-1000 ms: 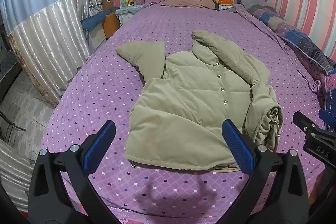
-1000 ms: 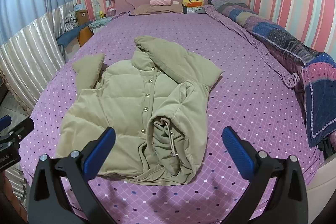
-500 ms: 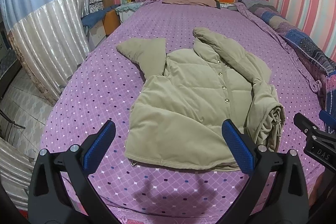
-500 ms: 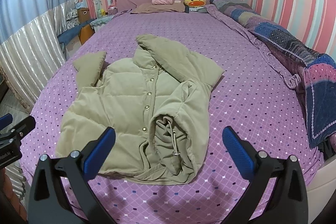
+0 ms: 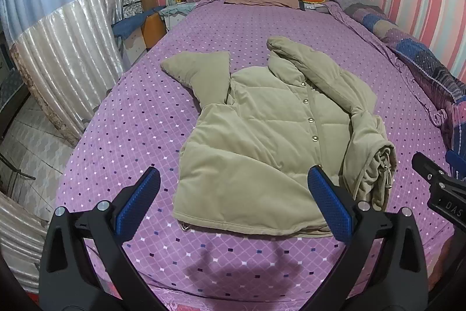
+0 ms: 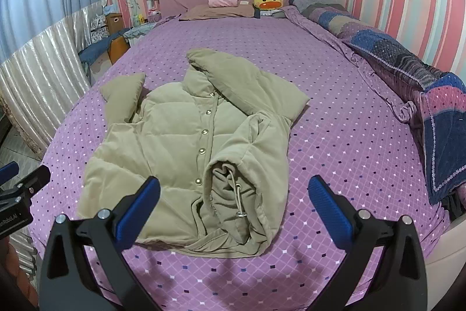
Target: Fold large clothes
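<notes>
A beige padded jacket [image 5: 262, 136] [image 6: 186, 142] lies front up on the purple dotted bed [image 5: 131, 121] [image 6: 335, 136], buttons down its middle. Its left sleeve [image 5: 201, 75] points towards the headboard. Its right side is folded over the body, and the cuff with a drawcord [image 6: 238, 194] faces the foot of the bed. My left gripper [image 5: 233, 200] hangs open above the hem, holding nothing. My right gripper [image 6: 233, 203] is open too, above the folded cuff, nothing between its blue pads.
A patchwork quilt [image 6: 407, 72] is heaped along the bed's right side. Pillows, a pink roll and a yellow duck toy [image 6: 268, 2] lie by the headboard. Boxes and a blue-covered stand [image 5: 139, 22] sit left of the bed, beside a silvery curtain.
Both grippers have drawn back and up a little from the jacket, which now sits slightly further off in both views. The jacket itself has not moved.
</notes>
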The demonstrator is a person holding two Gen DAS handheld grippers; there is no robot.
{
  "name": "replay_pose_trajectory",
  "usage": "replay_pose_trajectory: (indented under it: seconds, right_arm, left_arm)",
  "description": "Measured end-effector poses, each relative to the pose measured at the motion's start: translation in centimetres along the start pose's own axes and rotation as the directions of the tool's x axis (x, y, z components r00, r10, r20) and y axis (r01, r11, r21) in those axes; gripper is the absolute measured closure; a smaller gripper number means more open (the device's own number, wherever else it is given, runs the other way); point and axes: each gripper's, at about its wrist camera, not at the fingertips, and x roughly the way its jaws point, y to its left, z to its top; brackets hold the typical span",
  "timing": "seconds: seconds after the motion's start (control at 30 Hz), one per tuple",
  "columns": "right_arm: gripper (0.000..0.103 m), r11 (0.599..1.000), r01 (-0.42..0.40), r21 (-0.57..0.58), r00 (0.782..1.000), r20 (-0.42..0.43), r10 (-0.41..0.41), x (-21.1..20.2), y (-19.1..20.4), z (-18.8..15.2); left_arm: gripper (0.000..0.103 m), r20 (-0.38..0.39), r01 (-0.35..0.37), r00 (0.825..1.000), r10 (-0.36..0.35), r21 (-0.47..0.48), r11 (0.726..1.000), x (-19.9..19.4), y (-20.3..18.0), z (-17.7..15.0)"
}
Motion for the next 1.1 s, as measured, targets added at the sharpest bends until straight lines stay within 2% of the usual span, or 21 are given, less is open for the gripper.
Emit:
replay_pose_trajectory:
  seconds: [1.1]
  right_arm:
    - [0.002,1.0,0.008,-0.014,1.0,-0.009,-0.008,0.8,0.2,0.2]
  left_arm:
    - [0.003,-0.013,-0.01,1.0,0.01,-0.001,1.0,1.4,0.1,0.2]
